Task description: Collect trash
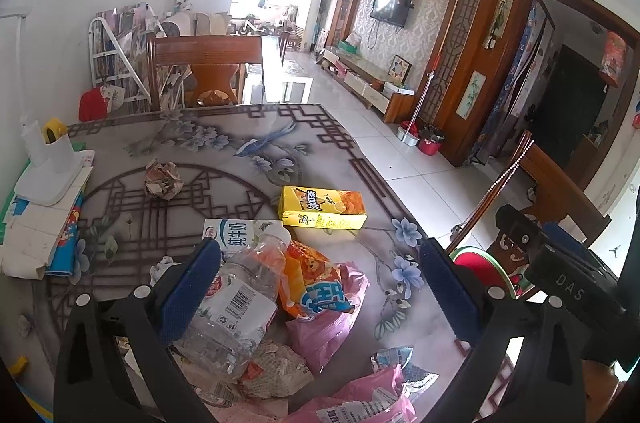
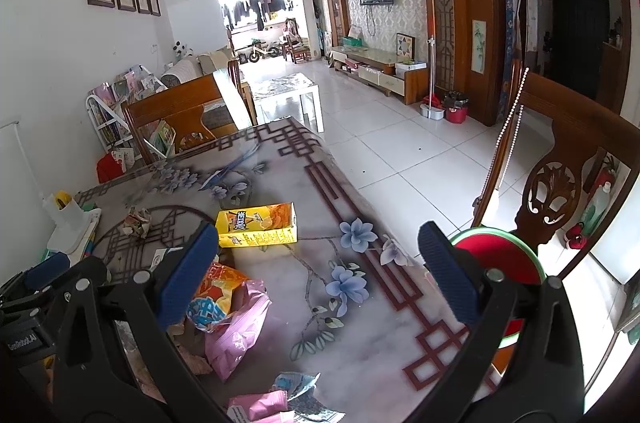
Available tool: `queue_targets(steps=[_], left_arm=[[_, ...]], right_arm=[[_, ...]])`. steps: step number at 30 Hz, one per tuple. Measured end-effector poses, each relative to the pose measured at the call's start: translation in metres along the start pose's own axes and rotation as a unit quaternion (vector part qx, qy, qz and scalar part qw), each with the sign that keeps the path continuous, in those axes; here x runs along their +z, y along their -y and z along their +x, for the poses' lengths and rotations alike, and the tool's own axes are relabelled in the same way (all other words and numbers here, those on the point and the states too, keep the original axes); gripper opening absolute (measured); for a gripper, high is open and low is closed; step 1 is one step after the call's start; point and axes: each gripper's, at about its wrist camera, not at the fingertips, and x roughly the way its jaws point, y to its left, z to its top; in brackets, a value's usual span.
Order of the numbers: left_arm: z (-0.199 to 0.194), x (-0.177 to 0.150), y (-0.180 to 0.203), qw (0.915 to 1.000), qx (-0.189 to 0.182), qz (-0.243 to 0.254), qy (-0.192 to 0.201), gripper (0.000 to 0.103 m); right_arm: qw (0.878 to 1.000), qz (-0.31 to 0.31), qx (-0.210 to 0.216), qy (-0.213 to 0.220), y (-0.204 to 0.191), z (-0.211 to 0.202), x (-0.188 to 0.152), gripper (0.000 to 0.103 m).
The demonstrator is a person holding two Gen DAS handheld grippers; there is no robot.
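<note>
Nearest the lens, the left tool (image 1: 320, 283) hangs with its two blue pads spread wide over the trash on the surface (image 1: 224, 143): one clear plastic bottle (image 1: 236, 307), one orange snack bag (image 1: 316, 283), two pink wrappers (image 1: 324, 327), one milk carton (image 1: 236, 235), one yellow box (image 1: 324, 208) and one crumpled paper ball (image 1: 162, 179). The right tool (image 2: 320, 275) is likewise spread, holding nothing.

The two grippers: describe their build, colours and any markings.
Both are black plastic frames with silver screws, each finger faced with a ribbed blue pad. The right gripper body bears white "DAS" lettering, seen from the left wrist; the left gripper body carries a small white label.
</note>
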Motion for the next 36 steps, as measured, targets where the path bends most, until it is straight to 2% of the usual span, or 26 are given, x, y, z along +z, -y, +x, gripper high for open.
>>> queue_targets(steps=[12, 36], left_arm=[[0.0028, 0.0004, -0.0057, 1.0000, 0.002, -0.007, -0.005, 0.095], [-0.0005, 0.0010, -0.0050, 0.9999, 0.006, -0.007, -0.009, 0.095]], right_arm=[[1.000, -0.001, -0.003, -0.015, -0.0055, 0.0057, -0.0001, 0.099], [1.000, -0.002, -0.005, -0.010, -0.0052, 0.0038, 0.0008, 0.099]])
